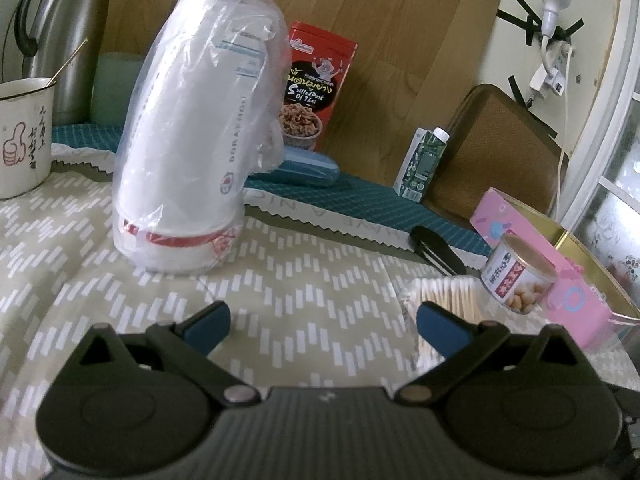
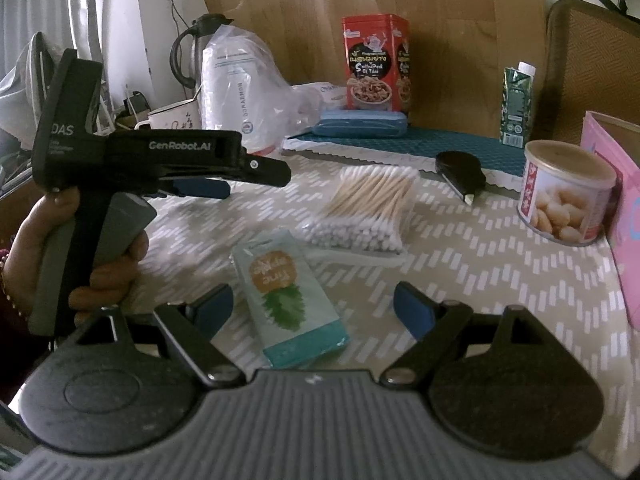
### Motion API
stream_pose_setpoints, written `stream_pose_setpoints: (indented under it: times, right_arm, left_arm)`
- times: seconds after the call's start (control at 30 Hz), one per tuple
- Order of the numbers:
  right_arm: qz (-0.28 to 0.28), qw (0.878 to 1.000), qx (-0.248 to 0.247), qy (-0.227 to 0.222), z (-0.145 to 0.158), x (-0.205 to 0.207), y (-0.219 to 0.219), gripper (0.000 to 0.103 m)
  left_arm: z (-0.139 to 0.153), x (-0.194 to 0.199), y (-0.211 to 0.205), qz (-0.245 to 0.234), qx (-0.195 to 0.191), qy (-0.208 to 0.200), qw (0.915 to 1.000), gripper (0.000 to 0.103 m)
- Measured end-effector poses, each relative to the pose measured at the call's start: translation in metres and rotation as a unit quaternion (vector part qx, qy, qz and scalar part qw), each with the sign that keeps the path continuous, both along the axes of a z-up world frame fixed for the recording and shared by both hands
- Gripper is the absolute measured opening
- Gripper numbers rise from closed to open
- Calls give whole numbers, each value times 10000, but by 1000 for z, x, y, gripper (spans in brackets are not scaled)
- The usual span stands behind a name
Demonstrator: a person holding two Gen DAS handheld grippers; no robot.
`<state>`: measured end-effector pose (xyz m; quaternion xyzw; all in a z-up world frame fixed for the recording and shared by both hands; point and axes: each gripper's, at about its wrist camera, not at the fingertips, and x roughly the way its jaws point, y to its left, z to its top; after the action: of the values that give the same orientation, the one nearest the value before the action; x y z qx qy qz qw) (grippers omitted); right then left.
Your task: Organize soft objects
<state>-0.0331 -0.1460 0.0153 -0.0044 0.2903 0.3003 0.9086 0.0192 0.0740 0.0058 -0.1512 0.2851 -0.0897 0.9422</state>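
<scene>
Your right gripper [image 2: 314, 312] is spread wide and holds nothing. A soft tissue pack [image 2: 290, 298] with a pineapple on it lies flat on the tablecloth [image 2: 500, 280], right between its blue tips. Behind it sits a clear bag of cotton swabs [image 2: 366, 210]. Your left gripper [image 1: 322, 320] is spread wide too, over bare cloth. In front of it, paper cups [image 1: 188, 152] stand stacked inside a thin plastic bag. A closed tin can [image 2: 566, 192] stands near a pink box [image 2: 618, 216].
</scene>
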Motion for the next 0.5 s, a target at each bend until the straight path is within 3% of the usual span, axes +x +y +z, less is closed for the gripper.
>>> stream_pose_setpoints:
  times: [0.5]
  right_arm:
    - [26,10000,80,34,0,1,0,90]
  left_arm:
    - [0,-1,0,10,-43,-6,10000,103]
